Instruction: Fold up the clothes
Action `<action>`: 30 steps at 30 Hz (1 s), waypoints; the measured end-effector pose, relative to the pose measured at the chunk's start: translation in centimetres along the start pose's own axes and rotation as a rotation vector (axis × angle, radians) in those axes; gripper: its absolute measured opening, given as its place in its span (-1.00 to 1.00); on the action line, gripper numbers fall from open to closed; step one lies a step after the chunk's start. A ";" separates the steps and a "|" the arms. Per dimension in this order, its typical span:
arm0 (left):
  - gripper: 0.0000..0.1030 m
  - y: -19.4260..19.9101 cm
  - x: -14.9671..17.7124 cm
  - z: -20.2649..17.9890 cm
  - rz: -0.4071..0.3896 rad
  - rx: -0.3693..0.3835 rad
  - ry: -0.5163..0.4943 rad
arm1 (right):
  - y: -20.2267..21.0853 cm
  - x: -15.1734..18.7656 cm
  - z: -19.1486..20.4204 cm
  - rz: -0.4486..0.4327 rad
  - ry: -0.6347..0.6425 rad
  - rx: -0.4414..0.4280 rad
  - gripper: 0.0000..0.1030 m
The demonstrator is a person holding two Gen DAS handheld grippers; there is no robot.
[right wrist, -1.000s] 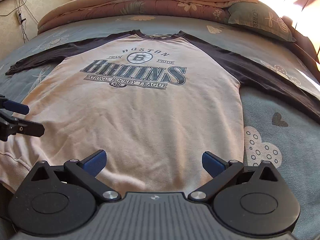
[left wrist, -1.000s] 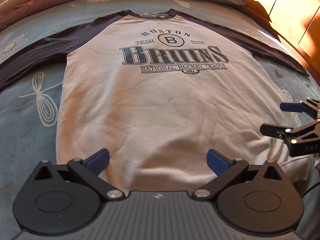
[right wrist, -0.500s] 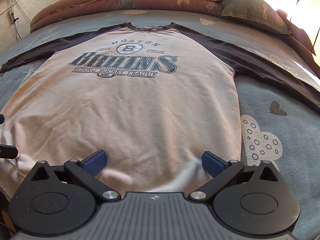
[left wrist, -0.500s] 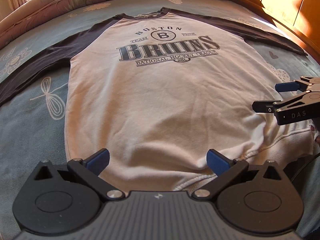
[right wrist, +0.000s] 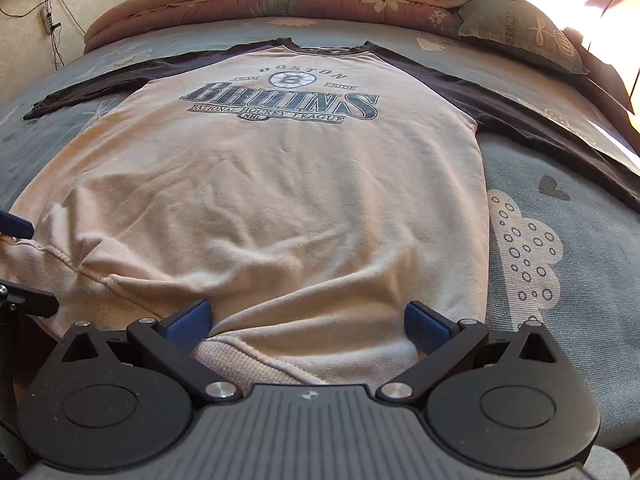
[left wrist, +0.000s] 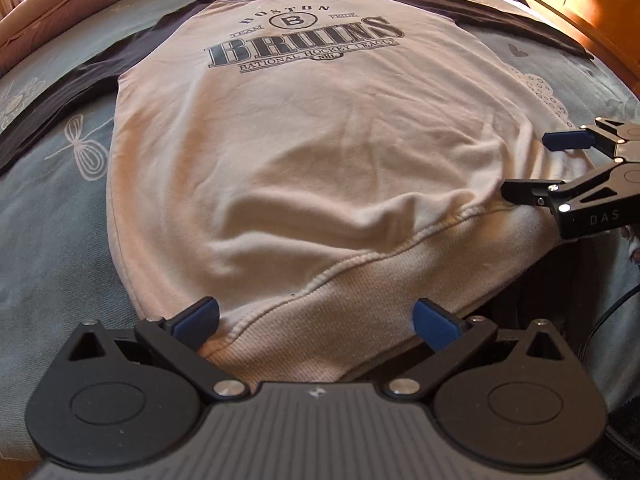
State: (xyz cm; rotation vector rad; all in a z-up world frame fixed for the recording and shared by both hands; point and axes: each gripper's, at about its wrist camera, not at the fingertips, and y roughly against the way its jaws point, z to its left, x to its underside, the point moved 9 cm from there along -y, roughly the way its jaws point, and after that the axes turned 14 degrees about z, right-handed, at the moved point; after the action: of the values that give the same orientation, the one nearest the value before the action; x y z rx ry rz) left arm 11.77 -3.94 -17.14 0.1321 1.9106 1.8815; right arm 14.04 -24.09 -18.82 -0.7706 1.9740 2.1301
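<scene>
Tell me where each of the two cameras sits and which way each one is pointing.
Left wrist: rides the left hand-held gripper at the sweatshirt hem, facing its collar; own blue fingers show, the right hand-held gripper at right.
Right wrist: rides the right hand-held gripper, same heading, pillow beyond; own fingers show.
Shared: sweatshirt, bed.
</scene>
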 end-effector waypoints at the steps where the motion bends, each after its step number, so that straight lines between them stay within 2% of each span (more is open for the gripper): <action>1: 0.99 0.7 -0.7 -0.2 -0.034 0.006 -0.008 | 0.0 0.0 0.0 -0.001 -0.003 0.003 1.00; 4: 0.99 1.3 -2.5 -0.7 -0.087 0.049 -0.004 | -0.1 0.0 0.0 -0.010 -0.011 0.013 1.00; 6: 0.99 0.4 -2.9 -1.0 -0.066 0.067 0.001 | 0.0 0.0 0.0 -0.013 -0.017 0.015 1.00; 9: 0.99 -1.8 -1.9 -1.0 0.007 0.071 0.035 | 0.0 0.2 -0.1 -0.015 -0.026 0.016 1.00; 11: 0.99 -1.6 -1.2 -1.0 -0.021 0.068 0.024 | 0.0 0.2 -0.1 -0.020 -0.028 0.017 1.00; 25: 0.99 -0.8 -1.5 -0.6 -0.019 0.095 0.081 | 0.1 0.1 0.1 -0.034 -0.054 0.039 1.00; 27: 0.99 0.0 -1.9 -0.6 -0.046 0.093 0.082 | 0.2 0.0 0.1 -0.015 -0.052 0.030 1.00; 30: 0.99 1.6 -3.0 -0.1 -0.098 0.065 0.083 | 1.2 -1.0 -0.7 -0.044 -0.119 -0.060 1.00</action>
State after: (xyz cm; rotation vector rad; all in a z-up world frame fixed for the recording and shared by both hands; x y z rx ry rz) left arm 14.00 -5.07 -14.85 -0.0195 1.9960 1.7869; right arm 14.55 -24.68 -17.32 -0.6735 1.8260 2.1649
